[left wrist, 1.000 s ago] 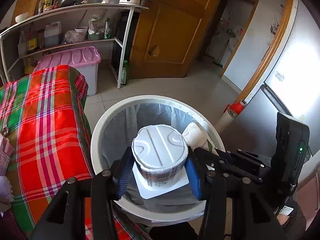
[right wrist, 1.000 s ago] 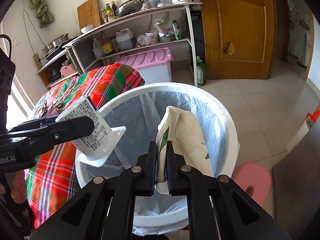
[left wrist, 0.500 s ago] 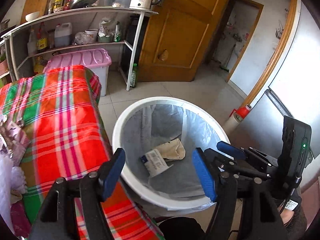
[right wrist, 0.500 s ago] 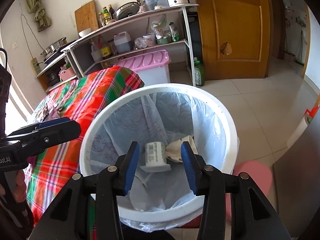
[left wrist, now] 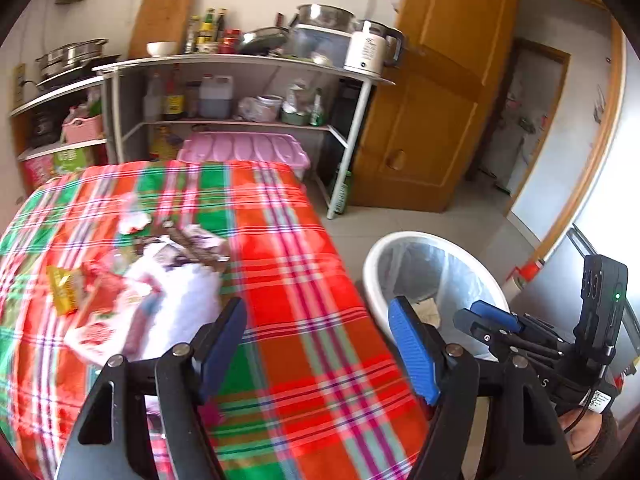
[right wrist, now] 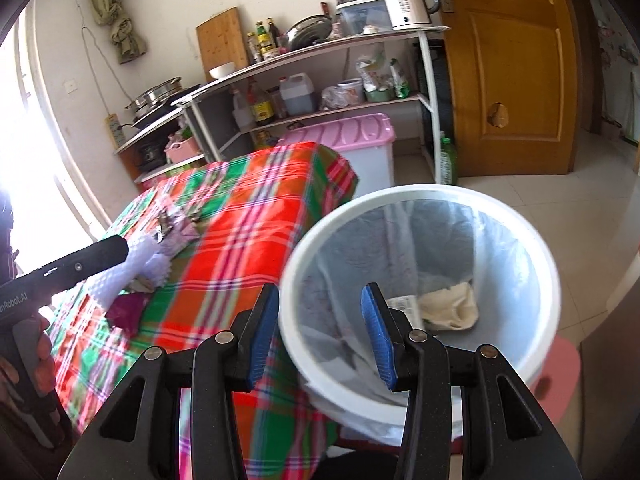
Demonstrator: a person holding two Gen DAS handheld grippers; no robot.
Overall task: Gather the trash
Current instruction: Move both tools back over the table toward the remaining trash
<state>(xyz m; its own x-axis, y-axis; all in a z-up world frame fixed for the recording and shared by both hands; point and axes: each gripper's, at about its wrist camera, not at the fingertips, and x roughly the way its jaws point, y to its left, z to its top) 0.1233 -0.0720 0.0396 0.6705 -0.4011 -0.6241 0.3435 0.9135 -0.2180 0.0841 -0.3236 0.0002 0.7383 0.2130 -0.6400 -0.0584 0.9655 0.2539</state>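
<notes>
left gripper (left wrist: 316,344): jaws spread, nothing held, positioned over the plaid tablecloth (left wrist: 304,280) and facing the litter pile (left wrist: 132,280). right gripper (right wrist: 320,332): jaws spread, nothing held, straddling the near rim of the white bin (right wrist: 420,196). the bin stands on the floor just beside the table edge; a cream bag (right wrist: 450,306) and a printed cup (right wrist: 402,304) lie at its bottom. wrappers, a yellow packet (left wrist: 64,288) and a white foam sleeve (right wrist: 132,268) sit on the cloth, overlapping. assessed step: fetching the next piece. recommendation: approach low with jaws wide, select one item at the edge of the pile, pinch flat across it, avoid gathering cloth. light wrappers will likely slip; close firmly. blur limits finer identification.
</notes>
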